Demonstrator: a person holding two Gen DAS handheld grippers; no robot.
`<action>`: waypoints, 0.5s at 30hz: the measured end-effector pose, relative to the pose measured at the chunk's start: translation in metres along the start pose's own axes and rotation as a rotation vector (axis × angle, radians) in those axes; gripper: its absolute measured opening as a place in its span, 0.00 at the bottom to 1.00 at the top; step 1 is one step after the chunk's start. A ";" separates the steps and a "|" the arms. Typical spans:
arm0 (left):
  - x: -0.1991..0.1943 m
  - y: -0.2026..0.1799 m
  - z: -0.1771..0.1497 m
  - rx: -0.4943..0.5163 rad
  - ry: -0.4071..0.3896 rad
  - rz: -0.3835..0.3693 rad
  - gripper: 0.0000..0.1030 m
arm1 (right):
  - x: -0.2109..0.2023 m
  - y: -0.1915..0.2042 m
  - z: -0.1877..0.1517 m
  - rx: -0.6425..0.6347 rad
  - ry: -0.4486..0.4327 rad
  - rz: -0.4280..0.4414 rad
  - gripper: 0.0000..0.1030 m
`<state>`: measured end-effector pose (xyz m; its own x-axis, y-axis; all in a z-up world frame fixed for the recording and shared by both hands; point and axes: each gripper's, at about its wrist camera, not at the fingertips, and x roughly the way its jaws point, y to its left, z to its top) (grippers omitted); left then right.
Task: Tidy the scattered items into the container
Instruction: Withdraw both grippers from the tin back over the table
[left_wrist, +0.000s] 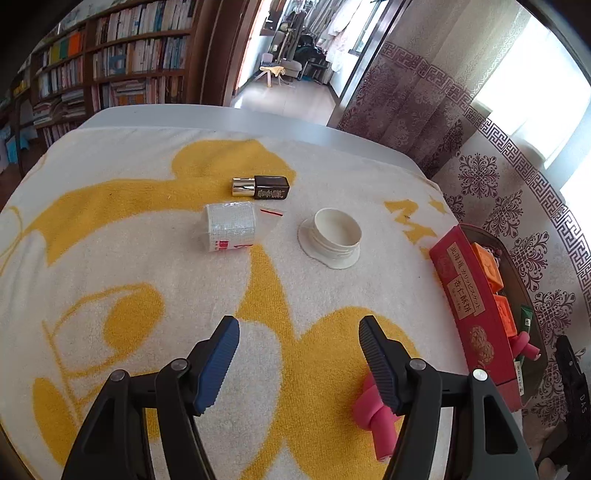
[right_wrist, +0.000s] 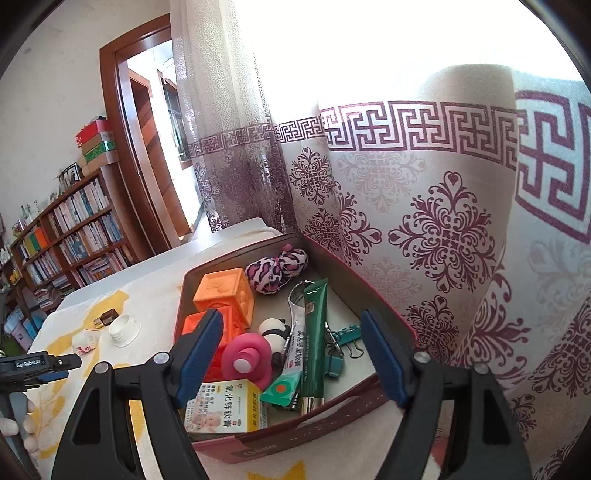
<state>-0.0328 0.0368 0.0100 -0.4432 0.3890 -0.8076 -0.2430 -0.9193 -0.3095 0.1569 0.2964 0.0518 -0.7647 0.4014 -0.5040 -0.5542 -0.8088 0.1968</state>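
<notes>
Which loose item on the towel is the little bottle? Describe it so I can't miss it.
On the yellow-and-white towel, look toward the far edge, just behind the wrapped white roll. The bottle lies on its side there: dark brown body, shiny gold cap, the only dark item.

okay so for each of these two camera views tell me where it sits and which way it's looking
Left wrist: sits on the left gripper, looking down across the yellow-and-white towel at the white jar, wrapped roll and dark bottle; its open fingers show.
Right wrist: sits on the right gripper, open over the red box, facing the curtain; a gloved hand shows at left.
Shared: box, towel, jar, roll, bottle.
</notes>
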 end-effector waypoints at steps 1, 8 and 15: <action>0.000 0.007 -0.001 -0.010 0.002 0.004 0.67 | -0.003 0.007 0.001 -0.010 -0.001 0.017 0.78; -0.001 0.035 -0.004 -0.053 0.008 0.011 0.67 | -0.005 0.070 0.000 -0.101 0.040 0.172 0.80; 0.002 0.050 -0.004 -0.064 0.016 0.027 0.67 | 0.018 0.131 -0.027 -0.205 0.140 0.278 0.80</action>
<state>-0.0417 -0.0085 -0.0089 -0.4350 0.3637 -0.8237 -0.1752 -0.9315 -0.3188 0.0799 0.1864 0.0461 -0.8164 0.1029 -0.5683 -0.2436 -0.9535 0.1772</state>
